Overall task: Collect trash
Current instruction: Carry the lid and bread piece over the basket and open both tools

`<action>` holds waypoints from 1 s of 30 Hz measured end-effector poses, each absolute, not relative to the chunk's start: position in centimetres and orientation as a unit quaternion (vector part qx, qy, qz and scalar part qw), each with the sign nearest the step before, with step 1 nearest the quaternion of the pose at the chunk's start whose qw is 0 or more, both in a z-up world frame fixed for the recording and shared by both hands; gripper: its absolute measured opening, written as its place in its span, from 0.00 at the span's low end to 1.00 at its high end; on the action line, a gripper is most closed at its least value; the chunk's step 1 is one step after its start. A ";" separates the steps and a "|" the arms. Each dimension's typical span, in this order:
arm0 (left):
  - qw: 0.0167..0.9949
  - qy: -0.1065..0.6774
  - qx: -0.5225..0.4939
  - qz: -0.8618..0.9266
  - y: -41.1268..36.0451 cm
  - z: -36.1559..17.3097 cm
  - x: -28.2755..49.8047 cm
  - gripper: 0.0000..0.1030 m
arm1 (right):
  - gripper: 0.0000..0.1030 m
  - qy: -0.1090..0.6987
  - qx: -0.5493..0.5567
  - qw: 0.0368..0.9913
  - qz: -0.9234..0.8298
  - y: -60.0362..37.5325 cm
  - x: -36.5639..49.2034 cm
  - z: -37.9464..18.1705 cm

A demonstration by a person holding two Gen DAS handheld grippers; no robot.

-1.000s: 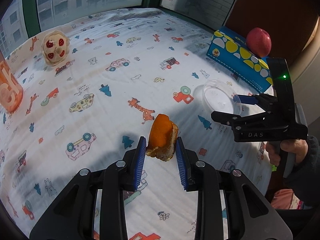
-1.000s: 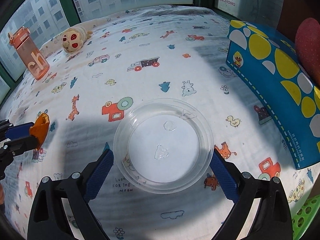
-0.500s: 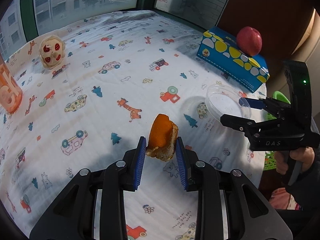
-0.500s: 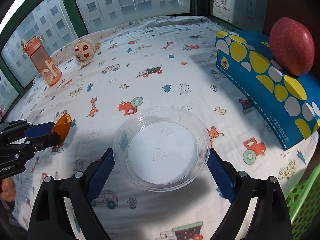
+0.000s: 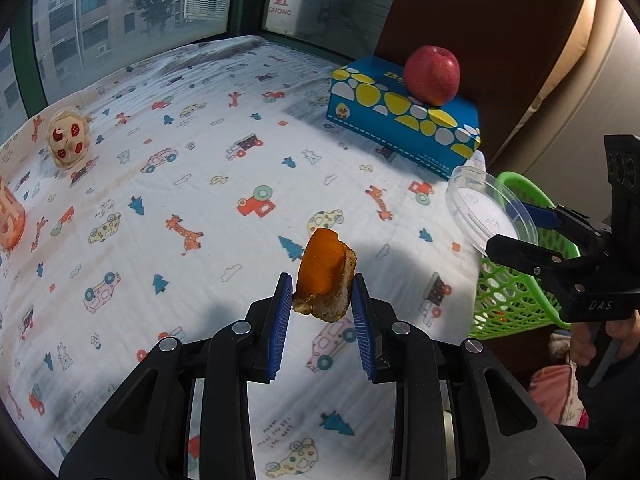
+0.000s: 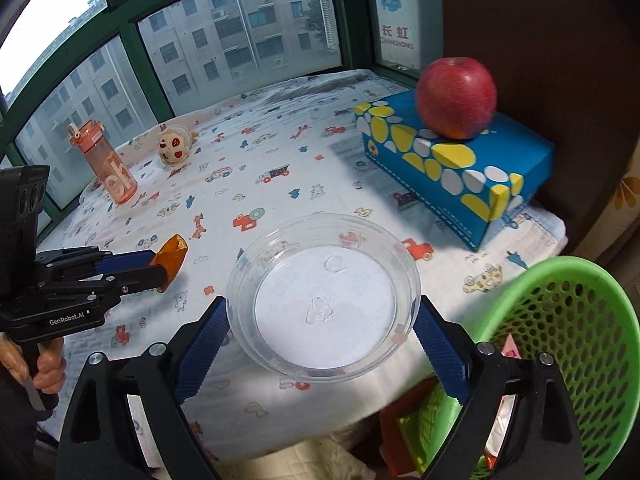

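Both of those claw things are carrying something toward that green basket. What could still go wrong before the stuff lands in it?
The clear plastic lid is gripped only at its thin rim by the right gripper, so it might pop out. The orange peel sits at the very fingertips of the left gripper and may slip. The green basket sits beyond the table edge, so an early release might miss it.
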State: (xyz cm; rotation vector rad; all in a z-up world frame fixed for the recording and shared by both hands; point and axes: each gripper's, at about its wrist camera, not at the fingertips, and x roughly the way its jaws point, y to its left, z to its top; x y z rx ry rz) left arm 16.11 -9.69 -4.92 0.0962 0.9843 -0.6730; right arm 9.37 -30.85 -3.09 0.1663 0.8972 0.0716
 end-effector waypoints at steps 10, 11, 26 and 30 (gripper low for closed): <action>0.819 0.447 0.063 -0.354 -14.5 -2.9 13.5 0.29 | 0.86 0.424 0.114 0.897 -0.052 -38.9 3.0 -2.8; 0.819 0.445 0.064 -0.358 -15.0 -2.7 13.3 0.29 | 0.86 0.425 0.116 0.896 -0.062 -39.7 2.5 -3.0; 0.796 0.434 0.094 -0.411 -22.2 -1.2 10.1 0.29 | 0.86 0.438 0.167 0.872 -0.140 -46.9 -2.5 -5.5; 0.788 0.433 0.098 -0.426 -24.1 -1.0 9.5 0.29 | 0.88 0.436 0.171 0.872 -0.145 -47.5 -3.2 -5.6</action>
